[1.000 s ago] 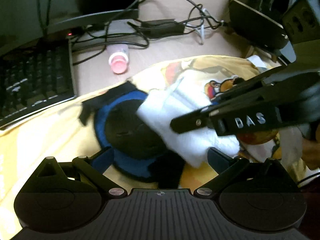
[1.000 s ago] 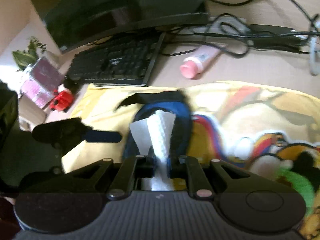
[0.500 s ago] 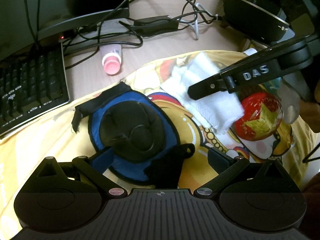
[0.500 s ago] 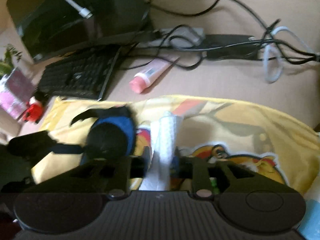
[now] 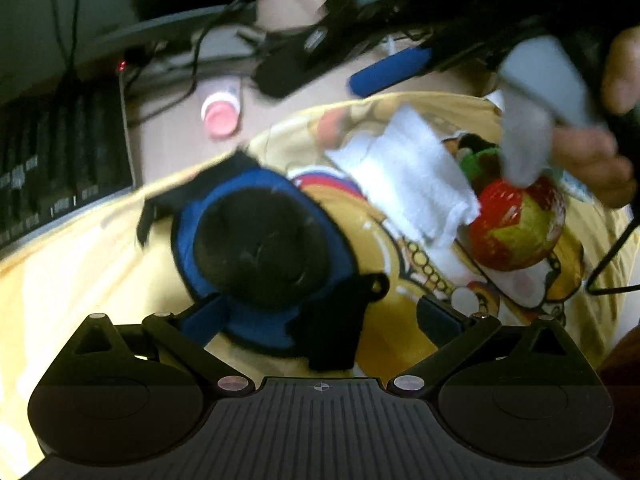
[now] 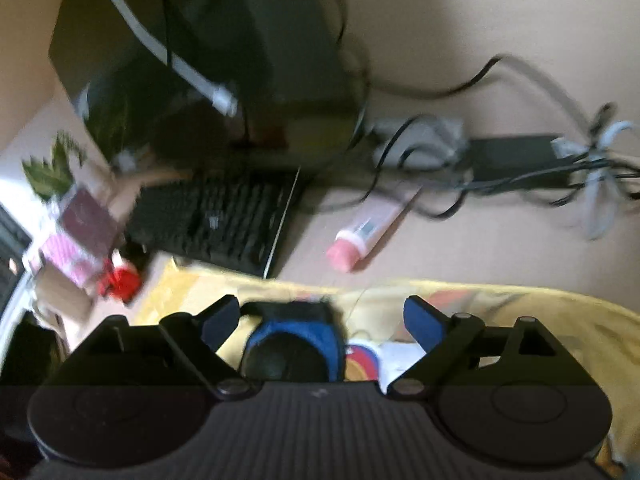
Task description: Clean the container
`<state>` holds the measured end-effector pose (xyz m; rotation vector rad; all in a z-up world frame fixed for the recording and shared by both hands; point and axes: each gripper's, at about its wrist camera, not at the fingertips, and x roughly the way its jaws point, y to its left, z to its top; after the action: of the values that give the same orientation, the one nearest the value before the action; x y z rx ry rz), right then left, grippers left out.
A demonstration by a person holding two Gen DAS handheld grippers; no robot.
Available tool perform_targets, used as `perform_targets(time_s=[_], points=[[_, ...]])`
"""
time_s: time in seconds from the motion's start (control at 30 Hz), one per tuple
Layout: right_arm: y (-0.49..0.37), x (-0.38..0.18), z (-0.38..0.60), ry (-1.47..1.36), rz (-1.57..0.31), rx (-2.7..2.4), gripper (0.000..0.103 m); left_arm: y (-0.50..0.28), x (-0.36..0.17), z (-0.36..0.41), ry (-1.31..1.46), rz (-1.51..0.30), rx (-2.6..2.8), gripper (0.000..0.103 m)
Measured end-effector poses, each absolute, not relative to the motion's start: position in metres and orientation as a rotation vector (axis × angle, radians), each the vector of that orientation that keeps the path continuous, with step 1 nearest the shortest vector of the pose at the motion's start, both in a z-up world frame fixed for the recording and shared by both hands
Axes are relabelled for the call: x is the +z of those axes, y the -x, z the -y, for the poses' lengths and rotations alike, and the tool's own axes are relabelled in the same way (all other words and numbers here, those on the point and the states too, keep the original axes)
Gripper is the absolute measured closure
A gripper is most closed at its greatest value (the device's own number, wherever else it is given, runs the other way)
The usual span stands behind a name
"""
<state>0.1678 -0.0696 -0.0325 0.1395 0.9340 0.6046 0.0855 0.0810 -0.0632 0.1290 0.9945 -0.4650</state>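
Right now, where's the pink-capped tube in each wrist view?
Left wrist: pink-capped tube upper left of centre, cap toward camera, on the bare desk beyond the yellow cloth.
Right wrist: centre-right, lying diagonally.
Shared landmark: black keyboard, left of the tube in both.

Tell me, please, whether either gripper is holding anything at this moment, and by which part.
Nothing is held. The right gripper is opening with nothing between its fingers; the white cloth lies loose on the yellow mat. The left gripper stands open over the blue-and-black container.
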Motion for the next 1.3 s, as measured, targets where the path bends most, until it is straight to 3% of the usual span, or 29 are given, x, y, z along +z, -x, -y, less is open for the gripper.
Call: perform_targets(time_s=[0.23, 0.37, 0.57, 0.83, 1.1, 1.2, 1.3], points=[[-0.201, -0.071, 0.037, -0.07, -1.111, 0.69, 0.013, -0.081, -0.067, -0.081, -0.139, -0.965, -0.463, 0.0], [-0.21, -0.077, 0.037, -0.163, -1.164, 0.739, 0.006, -0.082, -0.067, -0.083, -0.129, -0.958, -0.466, 0.0], [-0.211, -0.082, 0.045, -0.345, -1.242, 0.786, 0.003, -0.085, -0.067, -0.083, -0.13, -0.958, -0.459, 0.0], [-0.196, -0.069, 0.081, -0.868, -1.321, 0.93, 0.004, -0.094, -0.054, -0.071, -0.088, -0.939, -0.549, 0.0], [-0.182, -0.052, 0.071, -0.845, -1.263, 0.933, 0.004, -0.087, -0.048, -0.069, -0.292, -0.928, -0.538, 0.0], [-0.182, -0.049, 0.074, -0.806, -1.233, 0.872, 0.004, -0.084, -0.042, -0.098, -0.226, -0.947, -0.451, 0.0], [-0.184, -0.024, 0.095, -0.702, -1.085, 0.776, 0.006, -0.082, -0.043, -0.122, -0.146, -0.976, -0.359, 0.0]])
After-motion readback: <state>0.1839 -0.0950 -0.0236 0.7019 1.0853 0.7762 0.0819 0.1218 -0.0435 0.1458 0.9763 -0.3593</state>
